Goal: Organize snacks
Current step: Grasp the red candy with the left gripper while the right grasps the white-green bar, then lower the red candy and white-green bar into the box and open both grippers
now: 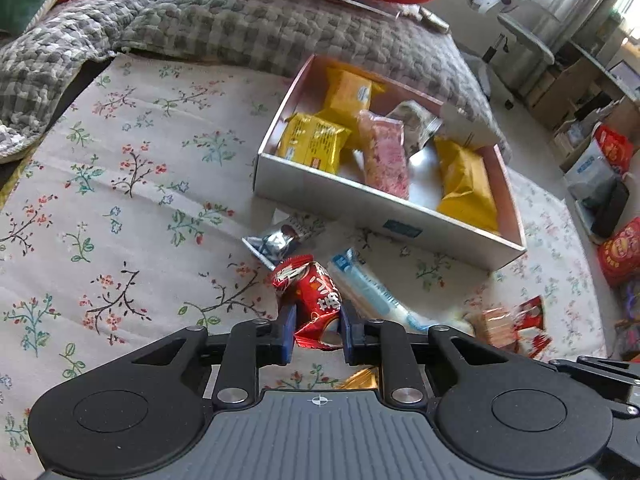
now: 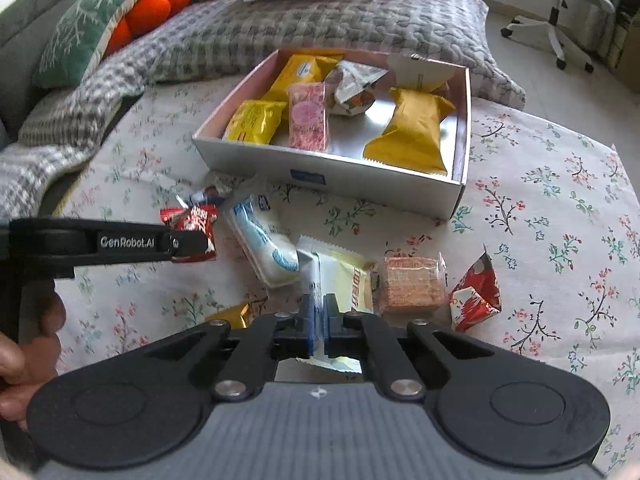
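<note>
The left gripper [image 1: 318, 330] has its blue fingers clamped on a red snack packet [image 1: 314, 300], gripping it near the lower end w/ the top of the packet sticking out fwd over the floral cloth [image 1: 120, 200]. The right gripper [image 2: 319, 320] is pinched shut on the seam of a white and yellow snack packet [image 2: 340, 276], fingers nearly together w/ only the thin wrapper edge between them. Just ahead sits the white cardboard box [image 2: 332, 176], open-topped, holding three yellow packets, a pink packet [image 2: 307, 120] between them and a crumpled silver-ish one [image 2: 352, 86] toward the back. Loose on the cloth in front of the box: a long white and blue packet [image 2: 260, 240] lying just left of the right gripper's packet, a square wafer pack [image 2: 414, 284] just to its right, and a small red and white packet [image 2: 476, 296] further right. A blue and silver wrapper [image 1: 280, 238] lies close to the box's near wall, just beyond the red packet. A gold wrapper [image 2: 234, 316] peeks out near the right gripper's left finger, mostly hidden, so prob. a small candy but can't tell. Behind the box a grey checked blanket [image 2: 280, 28] is bunched up, w/ orange cushions [image 2: 160, 4] and a green pillow [image 2: 88, 24] beyond.
</note>
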